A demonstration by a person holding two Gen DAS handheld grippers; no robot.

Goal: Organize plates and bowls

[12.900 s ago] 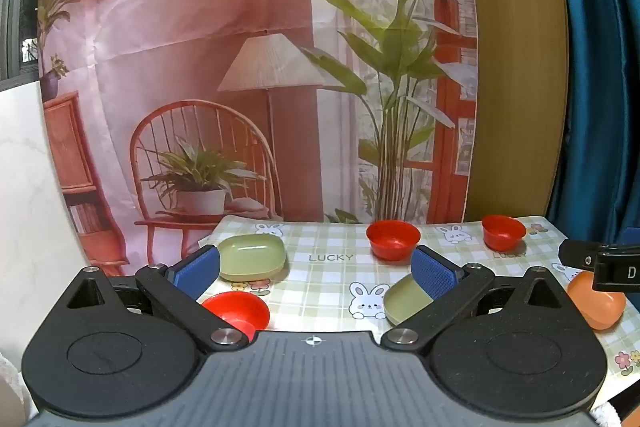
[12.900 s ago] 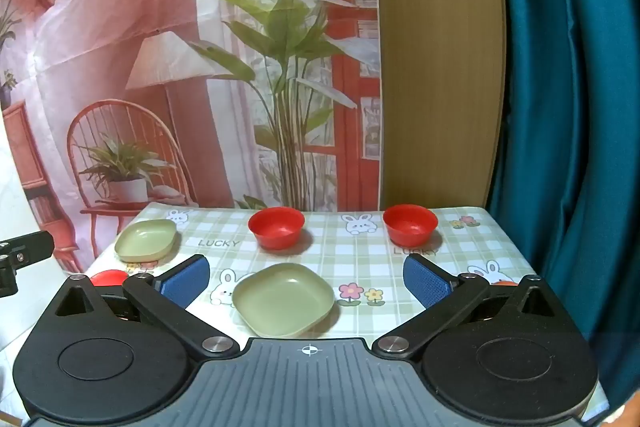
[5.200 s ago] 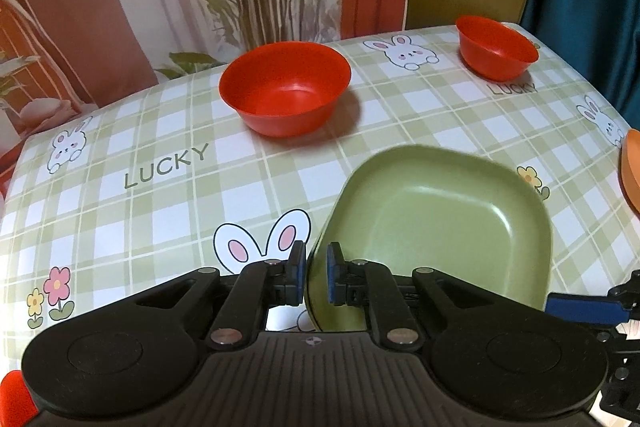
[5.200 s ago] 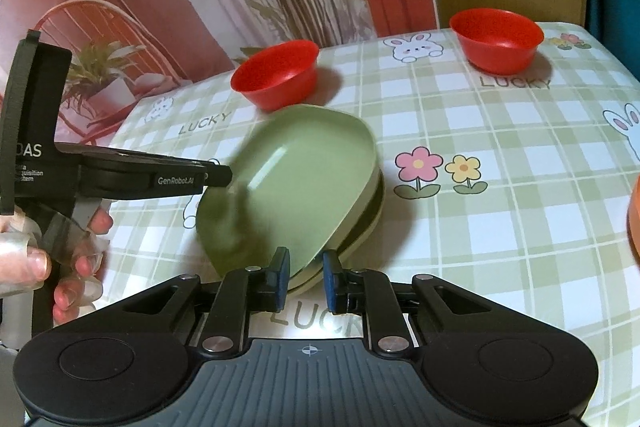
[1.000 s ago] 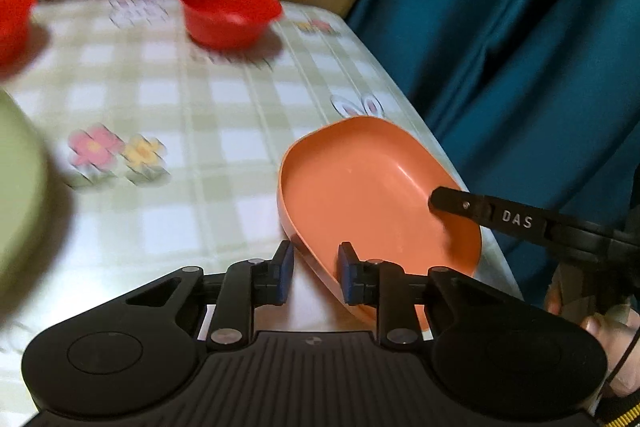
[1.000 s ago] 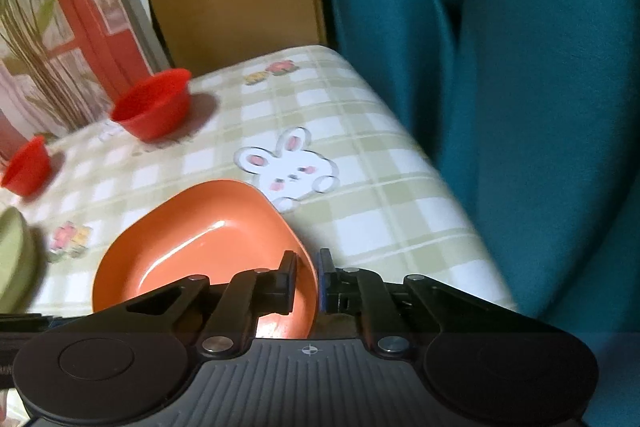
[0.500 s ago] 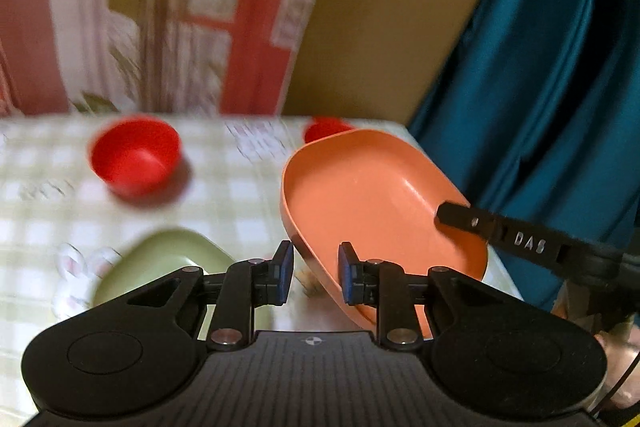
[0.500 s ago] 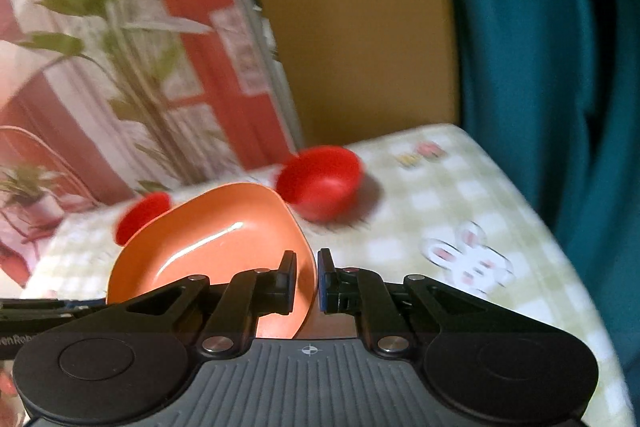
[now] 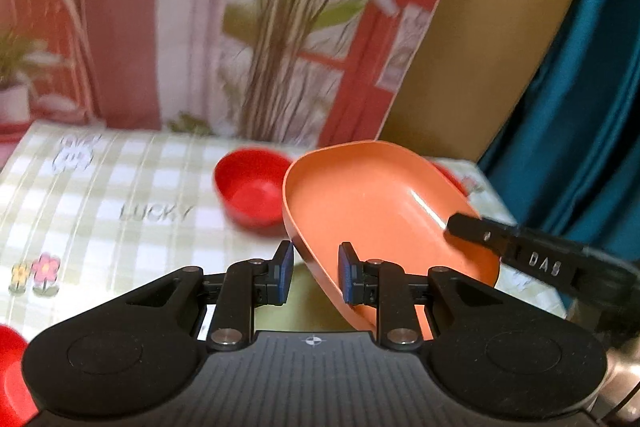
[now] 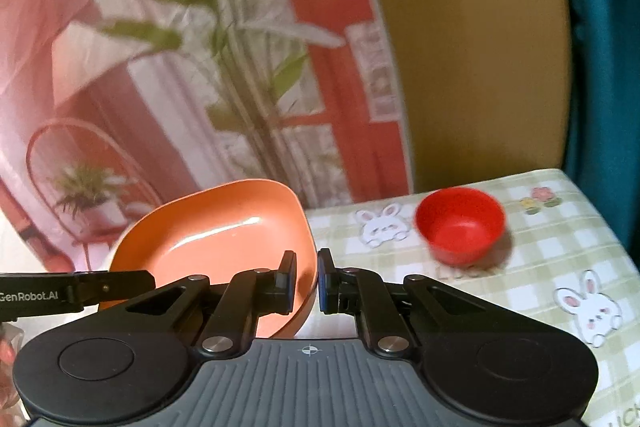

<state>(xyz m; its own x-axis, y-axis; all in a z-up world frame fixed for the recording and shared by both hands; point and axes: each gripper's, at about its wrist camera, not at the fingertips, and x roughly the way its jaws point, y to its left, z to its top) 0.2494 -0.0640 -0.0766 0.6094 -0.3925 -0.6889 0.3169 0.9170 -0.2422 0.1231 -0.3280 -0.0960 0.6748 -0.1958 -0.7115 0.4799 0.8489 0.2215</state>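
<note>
Item in hand: one orange plate [image 9: 384,211], shallow and square with rounded corners, lifted clear of the table [image 9: 100,203] and tilted, gripped from both sides. Your left gripper [image 9: 312,273] is clenched on its near-left rim, the blue pads [image 9: 285,269] pinching the wall of the dish; your right gripper [image 10: 306,277] is clamped on the opposite rim, one finger inside and one outside the plate's edge. In the left view the right tool's black finger (lettered "DAS") reaches in over the plate's far-right rim; in the right view the left tool's finger (lettered "GenRobot.AI") comes in from the left. Below the plate, between your left fingers, a patch of green plate [image 9: 304,301] shows on the table; how many lie there you cannot tell from this. Also on the green-checked tablecloth with rabbits, flowers and "LUCKY" print: one red bowl [image 9: 252,189] just beyond the orange plate's left edge, a second red bowl [image 10: 460,229] toward the far right corner beside a rabbit print, and a third red bowl [image 9: 12,371] cut off at the lower left of the left view. Behind: printed backdrop [image 10: 180,67] with plant, lamp and chair; teal curtain [image 9: 580,87] to the right.
</note>
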